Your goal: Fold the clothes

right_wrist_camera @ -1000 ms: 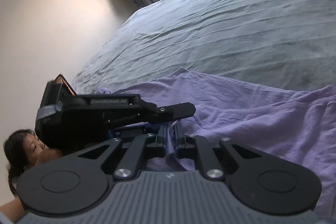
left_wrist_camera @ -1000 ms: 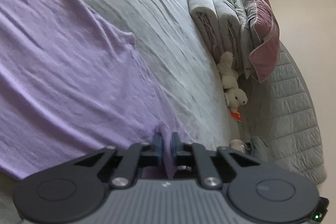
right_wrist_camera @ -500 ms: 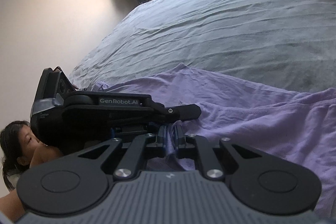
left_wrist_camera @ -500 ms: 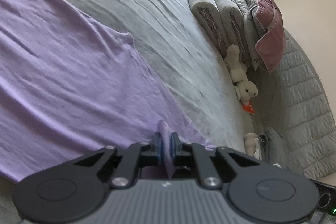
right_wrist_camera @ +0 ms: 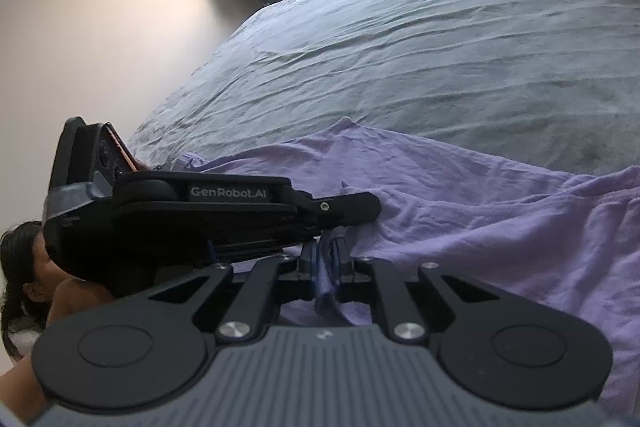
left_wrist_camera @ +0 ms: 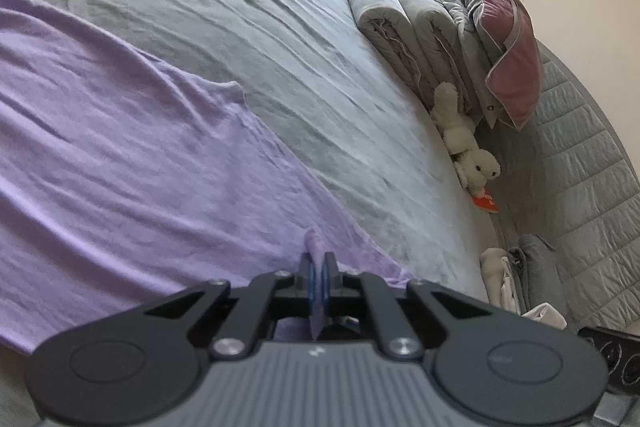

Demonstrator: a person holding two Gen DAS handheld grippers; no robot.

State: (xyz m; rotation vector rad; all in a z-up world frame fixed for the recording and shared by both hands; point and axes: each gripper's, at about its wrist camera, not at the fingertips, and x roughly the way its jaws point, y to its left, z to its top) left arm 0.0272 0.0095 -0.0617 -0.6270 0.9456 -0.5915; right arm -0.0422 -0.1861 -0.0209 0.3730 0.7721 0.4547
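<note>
Both of my grippers are clamped on the same purple garment, each pinching a small ridge of cloth at its near edge. On the left gripper the blue pads are pressed together with a thin fold of fabric standing up between them; on the right gripper a bunched tuck of the same cloth fills the narrow gap. Seen from the right wrist, the left gripper's black body lies just beside and ahead of mine, nearly touching, so I judge the two grasp points sit close together along one hem.

To do this fold well, I should lift both pinches together at the same height, carry them forward over the spread cloth, and keep the edge taut between them so it lands straight instead of sagging. Holding them level matters more than speed; a loose pinch would let the thin knit slip out.

From the left gripper the garment spreads away to the left and ahead, flat but lightly wrinkled on the grey bed. From the right gripper it runs ahead and off to the right, well short of the folded bedding by the headboard.
</note>
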